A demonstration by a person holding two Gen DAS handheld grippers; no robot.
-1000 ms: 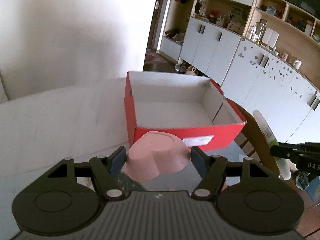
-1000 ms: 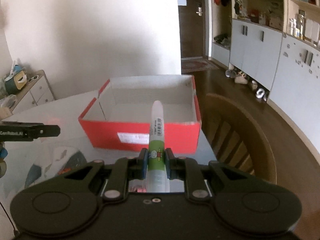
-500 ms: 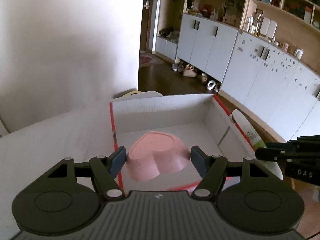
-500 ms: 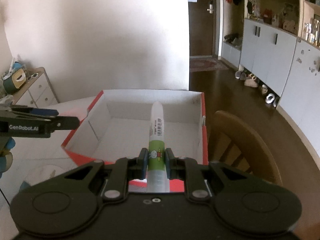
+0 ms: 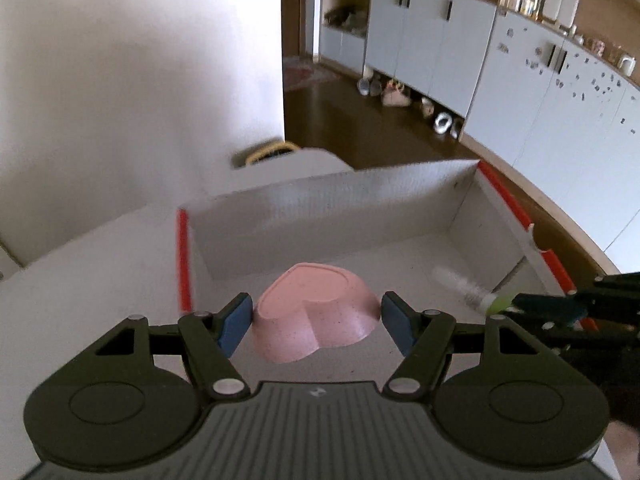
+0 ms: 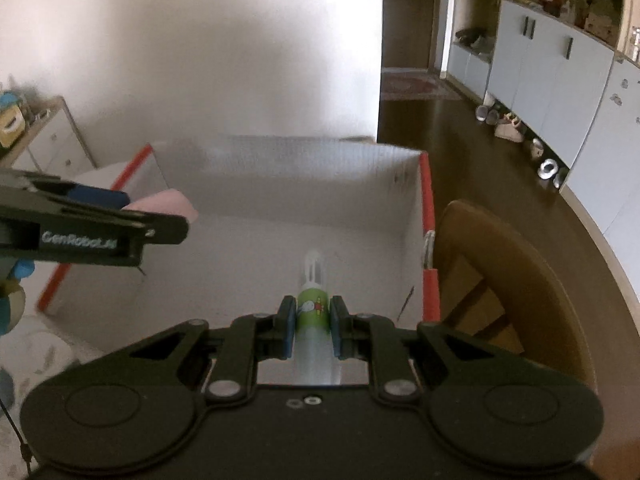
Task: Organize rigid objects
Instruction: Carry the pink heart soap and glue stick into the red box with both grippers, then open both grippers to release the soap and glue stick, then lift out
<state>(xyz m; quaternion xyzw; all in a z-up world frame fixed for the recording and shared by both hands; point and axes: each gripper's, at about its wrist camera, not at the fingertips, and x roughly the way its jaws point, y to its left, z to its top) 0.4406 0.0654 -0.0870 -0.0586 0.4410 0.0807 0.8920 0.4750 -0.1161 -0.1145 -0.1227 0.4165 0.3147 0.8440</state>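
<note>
Motion blur smears the red cardboard box's (image 5: 505, 196) far wall — left hand-held gripper (image 5: 316, 322) clamps a pink heart-shaped dish (image 5: 316, 314), right hand-held gripper (image 6: 312, 330) pinches a green-labelled white tube (image 6: 312, 304), wooden chair (image 6: 500, 280) at right.

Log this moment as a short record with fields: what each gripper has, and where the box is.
left gripper: shut on the pink heart-shaped bowl, held upside down over the box interior
right gripper: shut on the green-labelled white tube, tip pointing into the box
red box: open, white inside, nothing seen lying on its floor
table: white, the box sits on it
wooden chair: beside the box's right wall
placement: neither item released yet
</note>
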